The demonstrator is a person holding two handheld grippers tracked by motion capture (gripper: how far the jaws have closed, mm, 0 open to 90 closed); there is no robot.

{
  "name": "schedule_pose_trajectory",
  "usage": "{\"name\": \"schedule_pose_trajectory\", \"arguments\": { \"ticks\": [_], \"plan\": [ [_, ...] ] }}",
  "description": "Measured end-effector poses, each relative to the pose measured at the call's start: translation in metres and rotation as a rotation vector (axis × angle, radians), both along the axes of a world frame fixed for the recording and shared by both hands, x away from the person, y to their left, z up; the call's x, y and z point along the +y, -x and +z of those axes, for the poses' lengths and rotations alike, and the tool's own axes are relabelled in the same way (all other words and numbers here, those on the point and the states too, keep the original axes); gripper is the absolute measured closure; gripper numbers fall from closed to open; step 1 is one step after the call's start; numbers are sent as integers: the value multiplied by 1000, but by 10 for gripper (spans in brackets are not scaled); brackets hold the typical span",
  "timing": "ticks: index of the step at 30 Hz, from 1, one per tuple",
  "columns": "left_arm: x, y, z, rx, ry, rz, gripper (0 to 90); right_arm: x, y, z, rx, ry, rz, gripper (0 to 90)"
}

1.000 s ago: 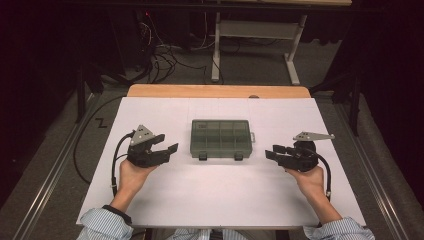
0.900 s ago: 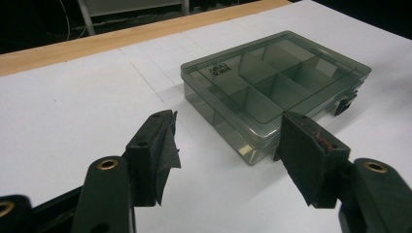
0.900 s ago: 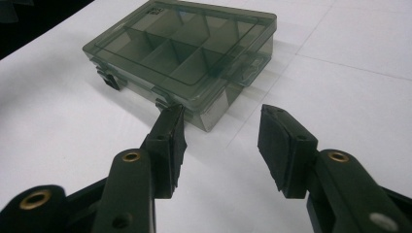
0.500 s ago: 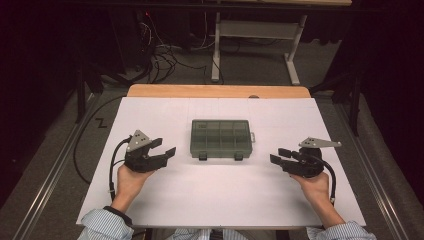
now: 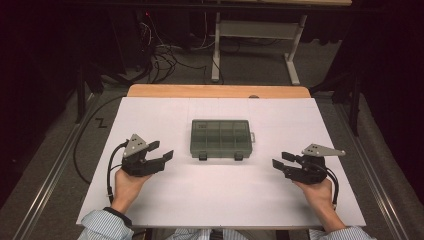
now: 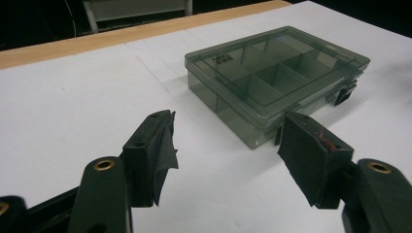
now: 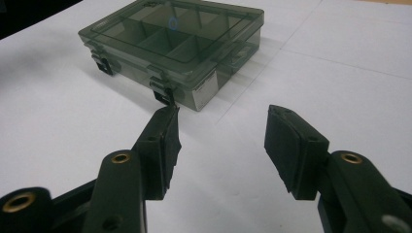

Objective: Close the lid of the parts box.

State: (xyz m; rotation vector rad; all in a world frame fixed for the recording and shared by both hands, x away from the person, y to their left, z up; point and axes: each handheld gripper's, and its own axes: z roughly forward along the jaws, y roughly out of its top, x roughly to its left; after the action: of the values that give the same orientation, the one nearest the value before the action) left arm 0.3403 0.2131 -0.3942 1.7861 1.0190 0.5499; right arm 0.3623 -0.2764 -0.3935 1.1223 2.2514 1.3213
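i hold my left gripper [image 5: 161, 151] low over the white table cover [image 5: 215, 200], on the left side, with its jaws spread wide and nothing between them. in the left gripper view the two black pads [image 6: 163, 145] stand well apart, and the bare white sheet shows in the gap. my right gripper [image 5: 280, 161] sits on the right side of the table, also close to the surface, its jaws likewise parted and empty; the right gripper view shows clear white cover between them.

the smoky clear plastic compartment box [image 5: 221, 138] lies flat in the middle of the table, between my two grippers and a little farther from me than either. its lid is down, and the dividers inside show through it. two dark latches [image 5: 203, 156] sit on the edge facing me. both grippers point inward at the box, but neither touches it; each is well apart from it. a strip of bare wood [image 5: 220, 91] runs along the far edge of the table, beyond the white cover.
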Motion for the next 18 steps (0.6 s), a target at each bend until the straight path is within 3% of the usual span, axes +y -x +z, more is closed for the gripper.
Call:
{"name": "schedule_pose_trajectory", "arguments": {
  "ticks": [18],
  "plan": [
    [6, 12, -10, -24, 6, 26, 368, -4, 12, -3, -46, -19, -2, 483]
  ]
}}
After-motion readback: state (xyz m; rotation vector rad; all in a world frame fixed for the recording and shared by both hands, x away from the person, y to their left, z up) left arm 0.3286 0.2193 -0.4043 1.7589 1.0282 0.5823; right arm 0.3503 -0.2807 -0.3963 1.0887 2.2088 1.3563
